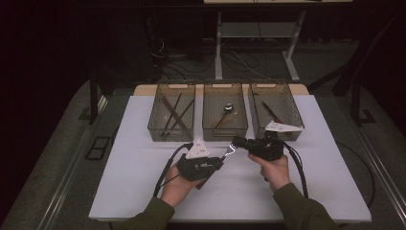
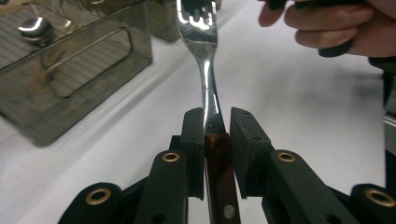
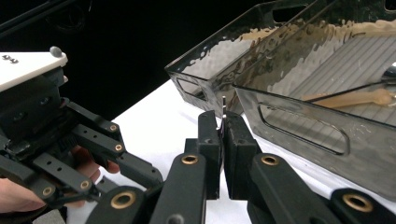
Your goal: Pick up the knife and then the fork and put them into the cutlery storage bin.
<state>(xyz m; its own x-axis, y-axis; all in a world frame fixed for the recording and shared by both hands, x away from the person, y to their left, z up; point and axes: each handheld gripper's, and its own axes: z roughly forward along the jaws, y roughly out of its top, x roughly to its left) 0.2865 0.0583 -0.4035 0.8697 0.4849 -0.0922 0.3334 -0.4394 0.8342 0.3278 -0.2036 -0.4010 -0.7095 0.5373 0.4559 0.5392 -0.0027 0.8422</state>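
Two grippers are held over the white worktop, and one fork is shared between them. The fork's brown handle is cut off at the bottom of the left gripper view, and its prongs are cut off at the top. In the high view only a small shiny bit of the fork can be made out between the grippers. In the right gripper view just a thin sliver of metal is seen edge-on between the jaws.

The left gripper is pinched on the fork where the brown handle meets the metal neck. The right gripper is pressed together on the fork's prong end. The fork is held up off the worktop, just in front of the middle bin.

Plenty of bare worktop is left in front of the hands and out to both sides. Its near edge is close under the sleeves.

Three clear bins are lined up at the far side, close together. Long dark sticks are seen in the left bin, a spoon is seen in the middle bin, and something dark and hard to name lies in the right bin. The right bin's front is partly covered by the right gripper's grey plate.
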